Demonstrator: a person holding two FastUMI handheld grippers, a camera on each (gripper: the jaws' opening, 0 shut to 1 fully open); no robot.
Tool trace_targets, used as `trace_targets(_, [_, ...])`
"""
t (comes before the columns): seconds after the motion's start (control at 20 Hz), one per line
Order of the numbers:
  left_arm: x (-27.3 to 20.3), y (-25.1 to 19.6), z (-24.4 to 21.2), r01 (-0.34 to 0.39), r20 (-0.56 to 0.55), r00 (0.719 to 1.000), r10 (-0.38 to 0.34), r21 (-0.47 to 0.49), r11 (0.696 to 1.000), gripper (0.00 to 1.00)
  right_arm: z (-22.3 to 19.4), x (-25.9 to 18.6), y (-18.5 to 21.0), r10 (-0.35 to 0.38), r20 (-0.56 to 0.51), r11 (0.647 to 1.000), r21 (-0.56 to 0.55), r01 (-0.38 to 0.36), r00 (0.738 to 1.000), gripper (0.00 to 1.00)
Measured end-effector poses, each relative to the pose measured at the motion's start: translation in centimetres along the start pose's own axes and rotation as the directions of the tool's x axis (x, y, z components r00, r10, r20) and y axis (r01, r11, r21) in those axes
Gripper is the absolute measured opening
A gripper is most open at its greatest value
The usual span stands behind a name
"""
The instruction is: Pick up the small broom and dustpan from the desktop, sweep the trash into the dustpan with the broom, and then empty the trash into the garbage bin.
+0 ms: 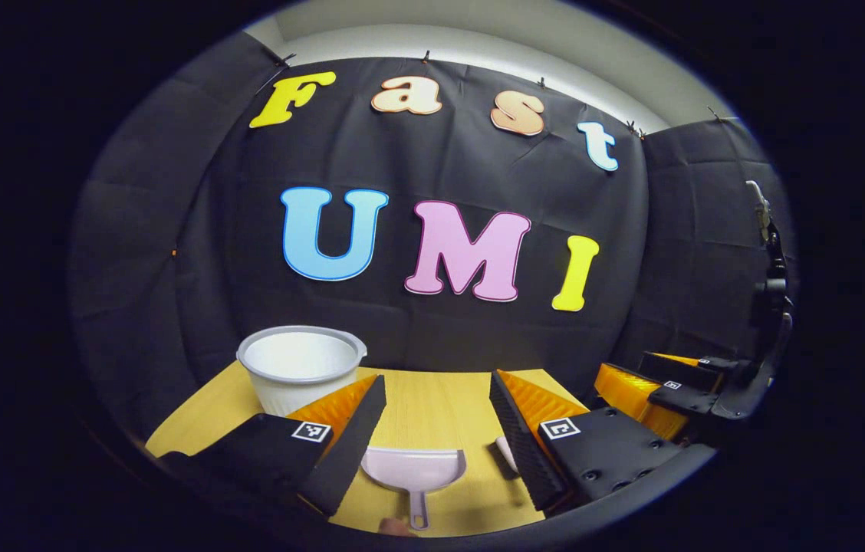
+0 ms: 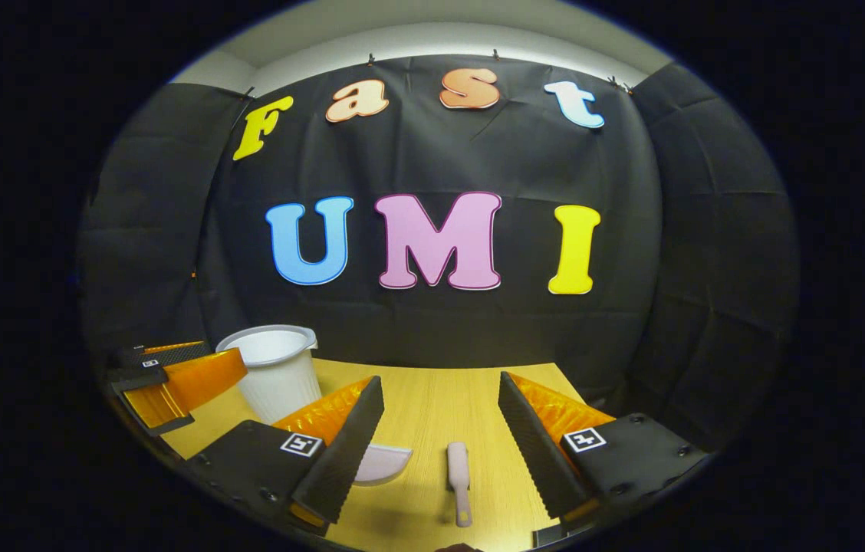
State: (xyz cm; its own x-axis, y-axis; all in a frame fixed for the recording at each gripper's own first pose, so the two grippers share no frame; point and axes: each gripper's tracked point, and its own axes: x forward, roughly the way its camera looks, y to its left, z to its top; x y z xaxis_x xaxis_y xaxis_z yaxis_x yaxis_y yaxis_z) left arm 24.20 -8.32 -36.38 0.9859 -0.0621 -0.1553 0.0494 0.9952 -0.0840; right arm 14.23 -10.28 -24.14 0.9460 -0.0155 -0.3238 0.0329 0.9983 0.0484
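Observation:
A small pale dustpan [image 1: 415,469] lies flat on the wooden desktop [image 1: 432,402], its handle toward me, between the spread fingers of my left gripper [image 1: 436,418], which is open above it. The broom [image 1: 507,452] peeks out beside the right finger. In the right gripper view the pale broom [image 2: 459,479] lies on the desktop [image 2: 440,406], handle toward me, between the fingers of my open right gripper [image 2: 440,418]. The dustpan [image 2: 383,464] shows partly behind its left finger. The white garbage bin [image 1: 300,366] stands at the back left of the desk.
The right gripper [image 1: 678,387] shows at the right in the left gripper view, off the desk's right edge. The left gripper [image 2: 172,379] shows at the left in the right gripper view, next to the bin [image 2: 273,372]. The booth's black wall closes the back.

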Motion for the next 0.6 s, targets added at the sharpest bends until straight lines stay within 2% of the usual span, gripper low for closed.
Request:
trace_targets(0.25, [0.0, 0.4, 1.3, -0.006, 0.047, 0.999, 0.006, -0.009, 1.0, 0.81, 1.5, 0.4, 0.1, 0.0, 0.066, 0.999, -0.052, 0.004, 0.998, 0.98])
trace_targets(0.6, [-0.2, 0.2, 1.1, -0.014, 0.081, 0.997, 0.012, 0.018, 1.0, 0.81, 1.3, -0.1, 0.5, -0.009, 0.077, 0.998, -0.059, 0.013, 0.997, 0.98])
